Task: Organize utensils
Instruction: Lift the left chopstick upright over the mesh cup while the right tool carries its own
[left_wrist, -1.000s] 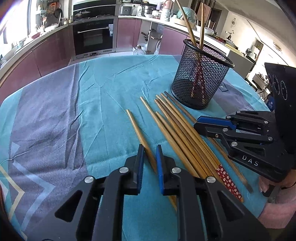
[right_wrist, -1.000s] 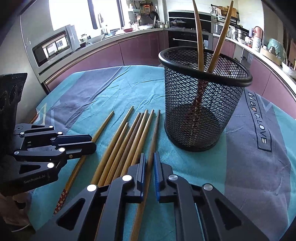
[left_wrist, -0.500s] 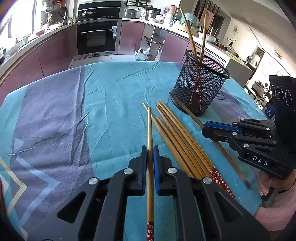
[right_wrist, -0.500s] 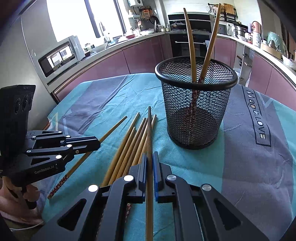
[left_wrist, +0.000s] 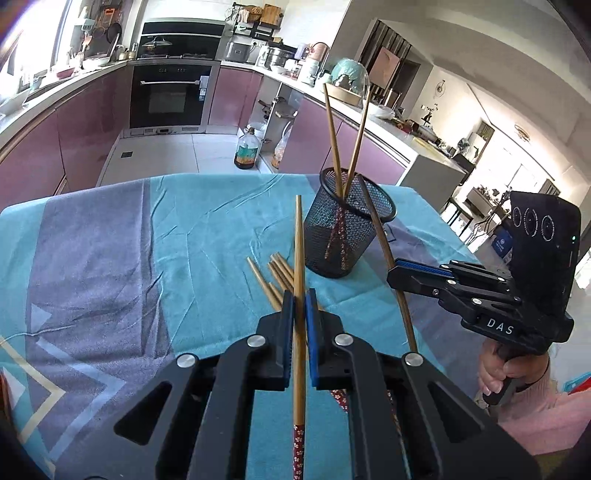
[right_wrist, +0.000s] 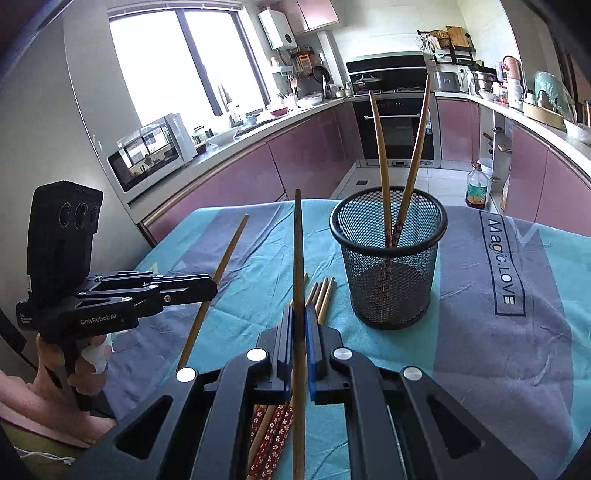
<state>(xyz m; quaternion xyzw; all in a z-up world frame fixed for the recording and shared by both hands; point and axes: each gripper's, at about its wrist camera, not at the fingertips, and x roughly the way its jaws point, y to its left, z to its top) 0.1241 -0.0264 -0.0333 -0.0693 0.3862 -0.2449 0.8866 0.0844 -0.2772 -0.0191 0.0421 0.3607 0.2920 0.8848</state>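
Observation:
My left gripper (left_wrist: 300, 299) is shut on a light bamboo chopstick (left_wrist: 299, 243), lifted above the table with its tip pointing away. My right gripper (right_wrist: 299, 314) is shut on a darker chopstick (right_wrist: 297, 251), also lifted; it shows in the left wrist view (left_wrist: 384, 243) held by the right gripper (left_wrist: 393, 273). A black mesh cup (left_wrist: 347, 225) stands on the table with two chopsticks (left_wrist: 336, 140) upright in it; it also shows in the right wrist view (right_wrist: 388, 258). Several more chopsticks (left_wrist: 275, 277) lie on the cloth below both grippers.
The table has a teal and grey cloth (left_wrist: 147, 251). The left gripper's body (right_wrist: 122, 295) is at the left in the right wrist view. Purple kitchen cabinets and an oven (left_wrist: 170, 96) stand beyond the table's far edge.
Both grippers have risen from the table, each carrying its chopstick up off the pile. The cup now looks smaller and farther below.

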